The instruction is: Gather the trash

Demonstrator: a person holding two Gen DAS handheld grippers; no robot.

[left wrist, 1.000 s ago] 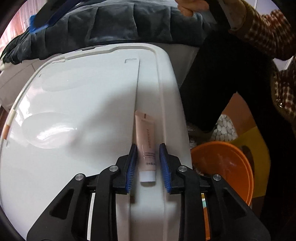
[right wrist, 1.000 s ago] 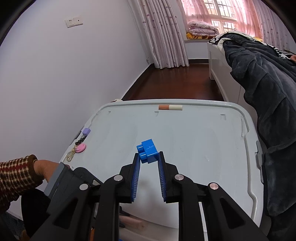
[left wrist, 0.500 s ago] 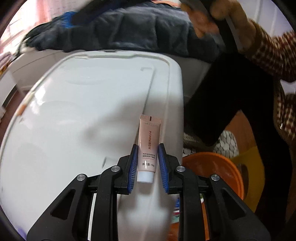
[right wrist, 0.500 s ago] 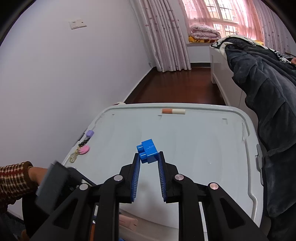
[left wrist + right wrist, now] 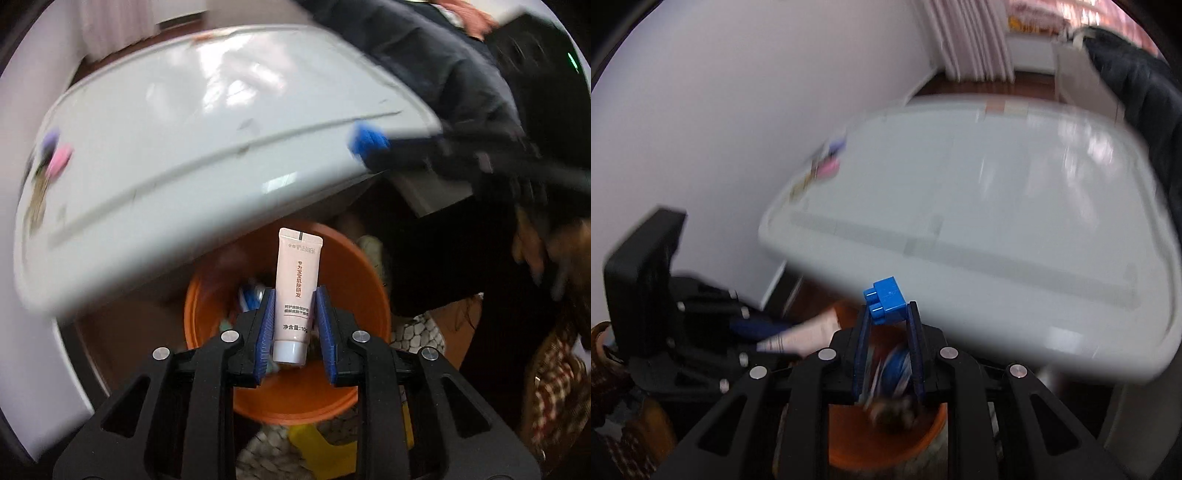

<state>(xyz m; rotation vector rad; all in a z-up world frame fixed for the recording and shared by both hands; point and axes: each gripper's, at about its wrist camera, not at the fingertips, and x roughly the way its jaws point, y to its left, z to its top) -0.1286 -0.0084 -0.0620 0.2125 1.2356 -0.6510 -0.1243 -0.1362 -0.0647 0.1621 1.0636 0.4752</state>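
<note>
My left gripper (image 5: 295,295) is shut on a pale pink cream tube (image 5: 295,291), cap end toward the camera, and holds it above an orange bin (image 5: 347,266) that has some trash inside. My right gripper (image 5: 886,310) is shut on a blue toy brick (image 5: 885,300) and holds it above the same orange bin (image 5: 916,439). In the right wrist view the left gripper (image 5: 812,330) with the tube (image 5: 801,334) shows at the left. In the left wrist view the right gripper's blue tip (image 5: 367,142) shows at the upper right, blurred.
A large white storage-box lid (image 5: 184,129) fills the area beyond the bin; it also shows in the right wrist view (image 5: 997,184). A pink and purple keychain (image 5: 55,158) lies at its left edge. Dark bedding (image 5: 424,55) hangs beside it. A yellow stool (image 5: 325,454) stands under the bin.
Both grippers have moved off the white lid and down over the orange bin, the left carrying the tube and the right carrying the blue brick. Both views are motion-blurred now.
</note>
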